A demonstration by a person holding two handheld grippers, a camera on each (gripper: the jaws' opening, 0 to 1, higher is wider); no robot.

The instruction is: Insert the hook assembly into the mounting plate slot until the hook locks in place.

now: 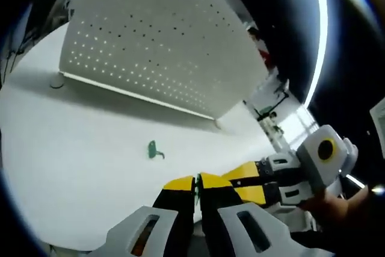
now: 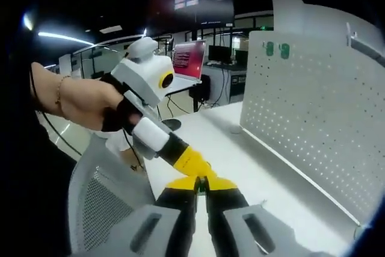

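Left gripper view: left hand-held gripper [image 1: 197, 186] is clenched on something green, right hand-held gripper [image 1: 243, 182] pinched beside it; another green hook [image 1: 154, 149] lies on the worktop [image 1: 72, 167], pegboard plate [image 1: 156, 46] beyond; carrying to a slot comes next

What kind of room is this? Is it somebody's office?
Probably an office or lab. A laptop sits open on a desk, a mesh chair stands by the white table, and a big screen hangs overhead.
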